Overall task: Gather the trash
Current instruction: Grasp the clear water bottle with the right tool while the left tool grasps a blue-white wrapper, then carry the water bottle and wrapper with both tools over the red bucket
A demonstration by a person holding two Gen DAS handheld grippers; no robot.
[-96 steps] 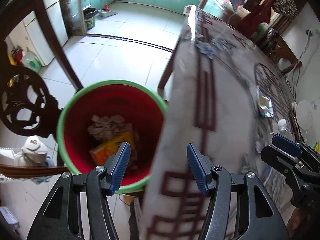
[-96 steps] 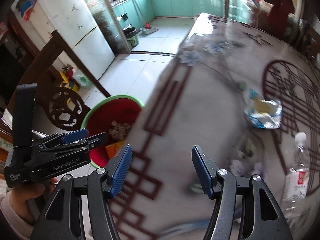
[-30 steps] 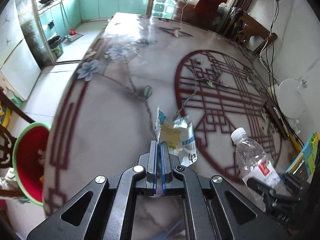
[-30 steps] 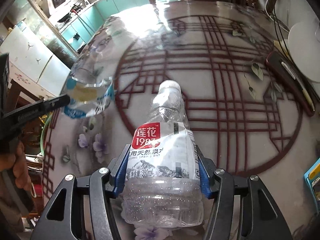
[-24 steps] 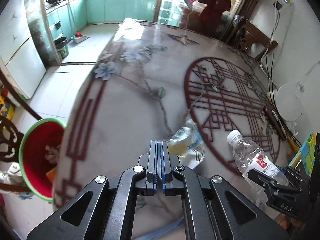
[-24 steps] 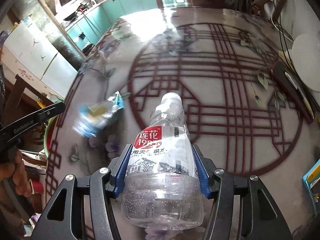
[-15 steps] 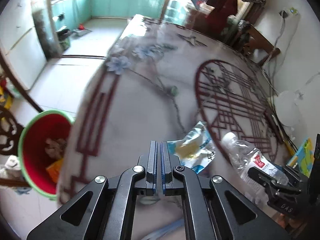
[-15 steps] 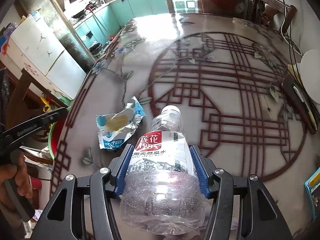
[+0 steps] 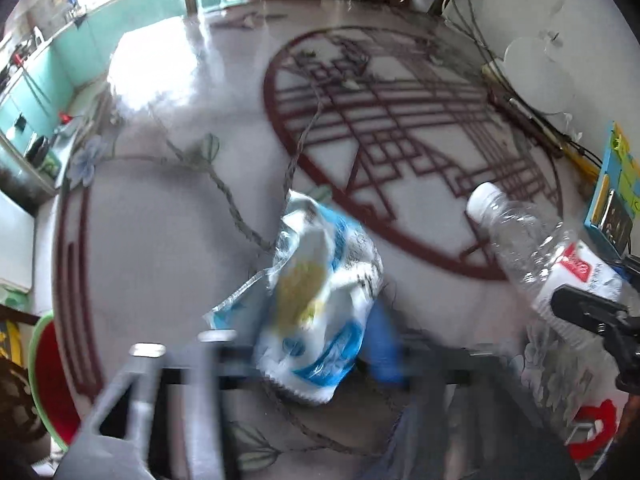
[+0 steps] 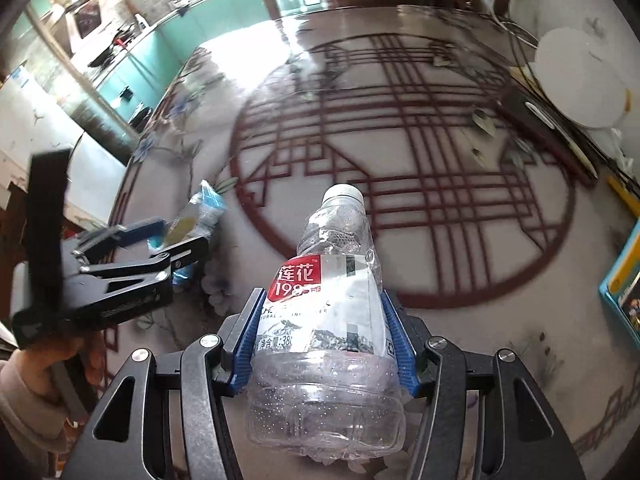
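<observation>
The right gripper [image 10: 326, 354] has its blue-padded fingers [image 10: 245, 340] clamped on the lower body of a clear, empty plastic water bottle with a red-and-white label and white cap [image 10: 334, 312]; the cap points far, away over the table. The left gripper [image 10: 176, 248], seen from the right wrist, has its fingers spread around a crumpled white-and-blue plastic snack wrapper with a yellow patch [image 9: 316, 304]; motion blur hides whether they grip it. The wrapper sits near the table's left edge. The glossy round table with a dark red lattice pattern [image 10: 400, 152] lies bare across its middle and far side. A red bin with a green rim [image 9: 48, 380] sits below the near-left edge.
</observation>
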